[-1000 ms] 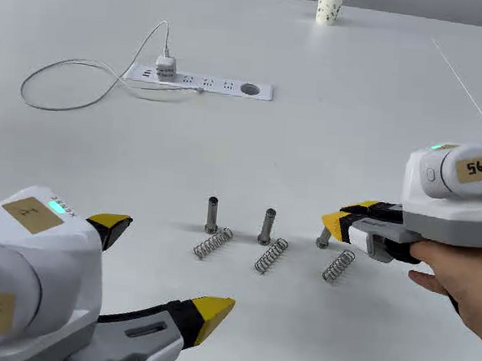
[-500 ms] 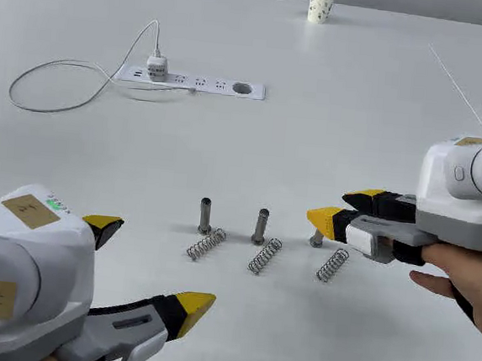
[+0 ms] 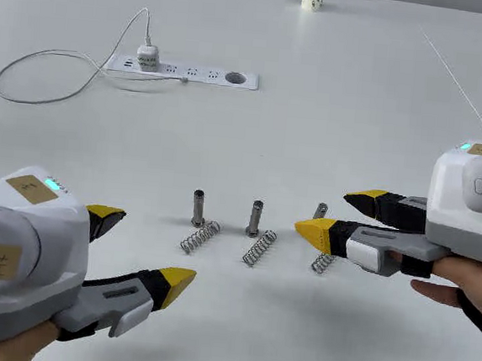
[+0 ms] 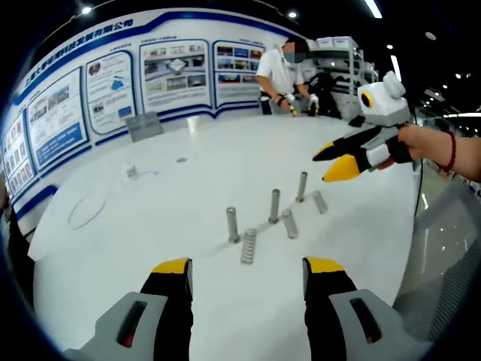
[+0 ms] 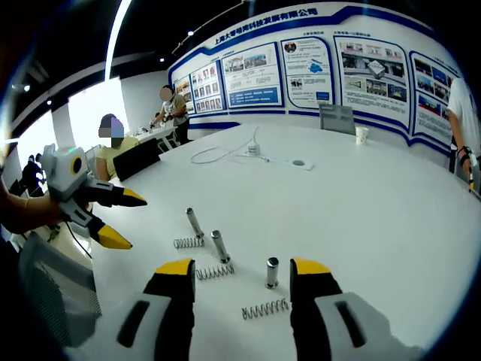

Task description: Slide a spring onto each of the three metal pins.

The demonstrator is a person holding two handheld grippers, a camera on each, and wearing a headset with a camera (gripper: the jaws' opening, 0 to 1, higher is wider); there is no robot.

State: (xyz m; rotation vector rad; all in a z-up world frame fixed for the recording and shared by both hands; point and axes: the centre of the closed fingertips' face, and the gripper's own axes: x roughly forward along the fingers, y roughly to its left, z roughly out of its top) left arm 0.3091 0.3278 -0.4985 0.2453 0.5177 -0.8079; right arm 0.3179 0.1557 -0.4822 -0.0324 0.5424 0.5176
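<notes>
Though jaws apart, right gripper (image 3: 333, 211) level

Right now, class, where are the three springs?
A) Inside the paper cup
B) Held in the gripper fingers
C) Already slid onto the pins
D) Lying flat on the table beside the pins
D: the left spring, middle spring and right spring all lie flat on the table, beside the upright left pin, middle pin and right pin.
</notes>
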